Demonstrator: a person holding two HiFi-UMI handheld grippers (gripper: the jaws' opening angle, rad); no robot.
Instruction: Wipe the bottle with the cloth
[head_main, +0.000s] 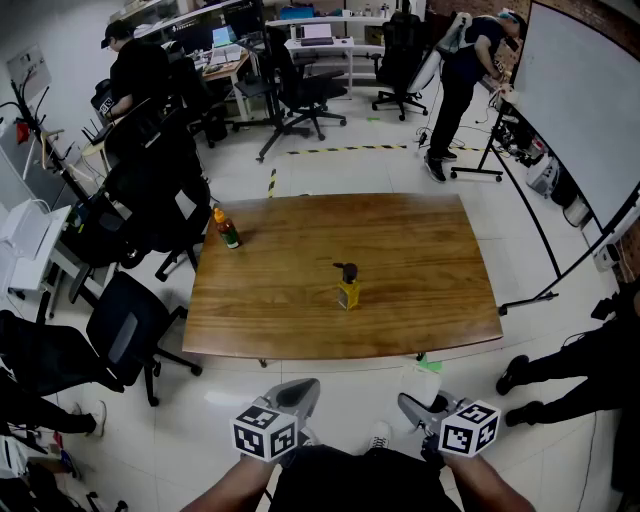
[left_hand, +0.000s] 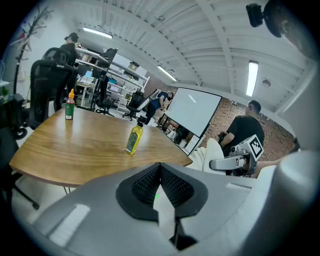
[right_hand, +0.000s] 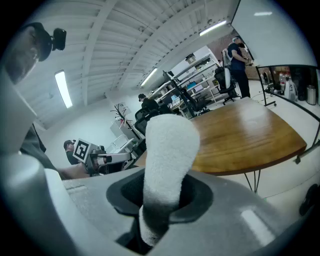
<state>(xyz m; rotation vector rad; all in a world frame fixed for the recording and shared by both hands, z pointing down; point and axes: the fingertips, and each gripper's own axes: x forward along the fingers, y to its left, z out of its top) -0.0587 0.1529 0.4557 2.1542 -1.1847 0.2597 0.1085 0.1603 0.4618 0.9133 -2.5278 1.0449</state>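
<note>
Bottle (head_main: 348, 290) upright mid-worktop (head_main: 440, 310), long axis vertical. Left tool (head_main: 305, 388) closed, empty; bottle at its 1 o'clock. Right tool (head_main: 412, 402) clamps the cloth (right_hand: 167, 150); bottle at its 11 o'clock. Both well apart from it, left marginally nearer.

Closed fingers (left_hand: 144, 184), yellow bottle (left_hand: 132, 140) on table (left_hand: 75, 152)
</note>
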